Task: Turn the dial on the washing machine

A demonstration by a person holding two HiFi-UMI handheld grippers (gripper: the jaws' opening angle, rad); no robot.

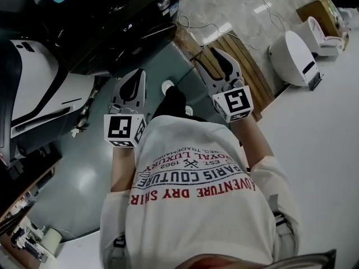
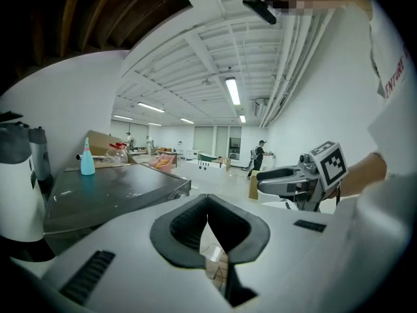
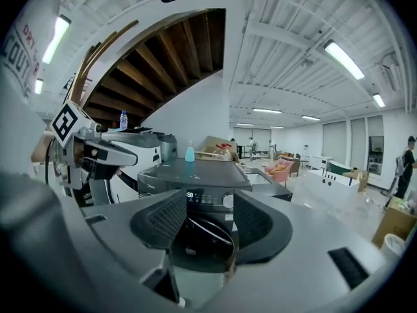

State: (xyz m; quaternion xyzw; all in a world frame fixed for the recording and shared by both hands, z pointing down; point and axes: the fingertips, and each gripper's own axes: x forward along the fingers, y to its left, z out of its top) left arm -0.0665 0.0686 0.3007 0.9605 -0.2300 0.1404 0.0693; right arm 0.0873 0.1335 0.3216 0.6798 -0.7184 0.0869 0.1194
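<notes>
We hold right hand-held gripper [image 3: 210,195] with jaws apart, empty, aimed at washing machine [image 3: 195,175]. Dial [image 3: 228,200] on front panel shows between them, not yet reached. Left hand-held gripper [image 2: 208,201] has jaws together, nothing held; likely spare, since turn needs one hand.

Large open workshop hall, strip lights [image 2: 232,90] on white beamed ceiling [image 2: 195,54], washing machine [image 3: 193,171], distant people [image 2: 259,156]

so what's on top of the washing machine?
A light blue bottle stands upright on the washing machine's dark top. A cardboard box shows beyond it; whether it is on the top or behind it, can't tell. The top's far edge is hidden behind them.
</notes>
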